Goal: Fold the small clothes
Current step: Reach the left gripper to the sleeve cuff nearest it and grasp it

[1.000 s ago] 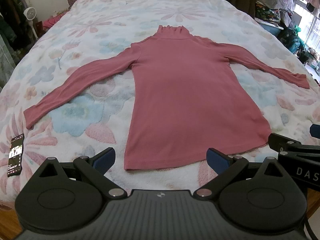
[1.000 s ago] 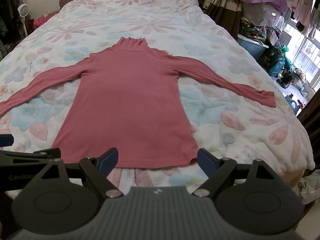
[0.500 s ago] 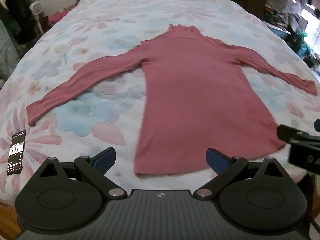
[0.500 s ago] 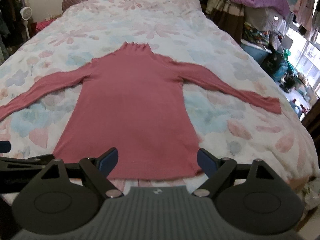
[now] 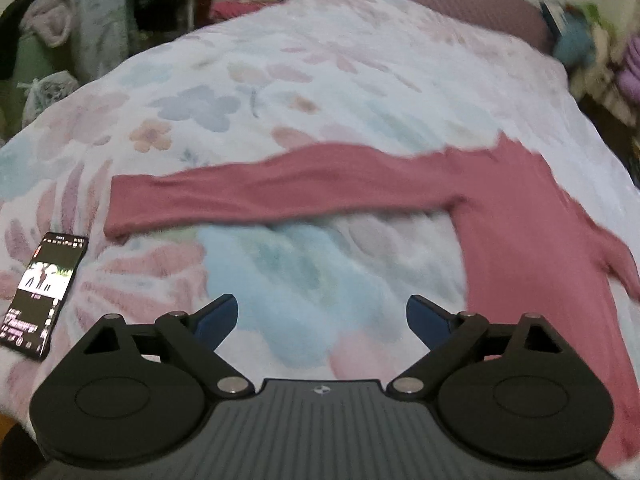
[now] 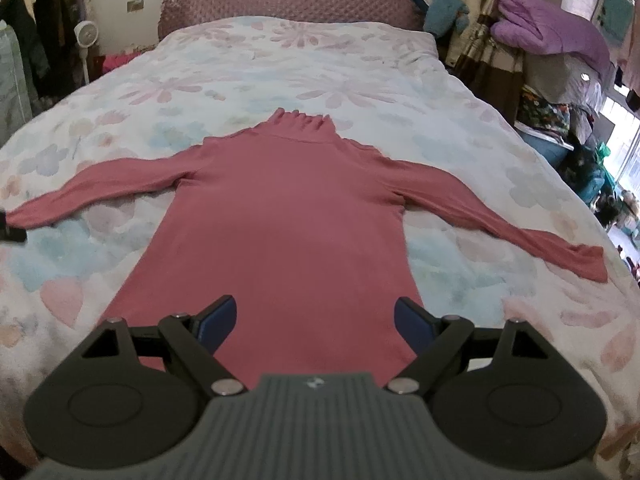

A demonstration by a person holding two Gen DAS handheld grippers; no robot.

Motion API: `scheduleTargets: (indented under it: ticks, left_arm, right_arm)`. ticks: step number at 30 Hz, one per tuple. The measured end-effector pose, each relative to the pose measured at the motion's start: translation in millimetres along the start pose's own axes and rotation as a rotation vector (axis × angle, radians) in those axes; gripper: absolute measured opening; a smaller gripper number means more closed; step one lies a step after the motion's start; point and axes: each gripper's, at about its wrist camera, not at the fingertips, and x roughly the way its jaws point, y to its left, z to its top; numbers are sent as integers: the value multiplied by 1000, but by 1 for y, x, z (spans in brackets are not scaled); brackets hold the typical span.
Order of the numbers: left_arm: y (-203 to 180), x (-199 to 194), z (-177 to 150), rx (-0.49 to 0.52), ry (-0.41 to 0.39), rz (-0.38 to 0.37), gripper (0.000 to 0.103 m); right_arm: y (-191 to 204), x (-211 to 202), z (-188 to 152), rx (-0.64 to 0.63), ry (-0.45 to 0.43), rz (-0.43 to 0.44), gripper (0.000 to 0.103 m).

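A pink long-sleeved turtleneck top lies flat on the bed, front down the middle, both sleeves spread out. In the left wrist view its left sleeve stretches across the frame with the cuff at the left. My left gripper is open and empty, above the floral blanket just short of that sleeve. My right gripper is open and empty over the top's lower hem. A bit of the left gripper shows at the right wrist view's left edge, near the left cuff.
A phone with a lit screen lies on the floral blanket near the bed's left edge. A padded headboard stands at the far end. Piled clothes and bags crowd the right side; hanging clothes and a fan stand left.
My left gripper has swung left and forward, from the hem toward the left sleeve. My right gripper has moved forward over the hem. Both stay open.
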Motion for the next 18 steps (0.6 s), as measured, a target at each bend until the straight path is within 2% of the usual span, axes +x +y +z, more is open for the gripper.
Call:
scheduleTargets:
  ticks: [4,7,9,13,15,18]
  left_arm:
    - [22,35,18,-72,3,-9,103]
    - [33,62,30,-140,23,38,103]
    - [43,79,37,-210,40,31,103]
    - [66,109,41,-415,60,-68,103]
    - [80,122,36,-560,67,-118,103]
    - [101,129,23,-759,21,-182,103]
  right_arm:
    - [4,17,1,-4,15,6,82]
    - [6,28,1,-8,24,16,82]
    - [6,35,1,-3,25,18,82]
    - [9,44,2,-2,29,14,82]
    - [11,48,3,-12,29,3,82]
    - [14,54,5,-36,23,-12,82]
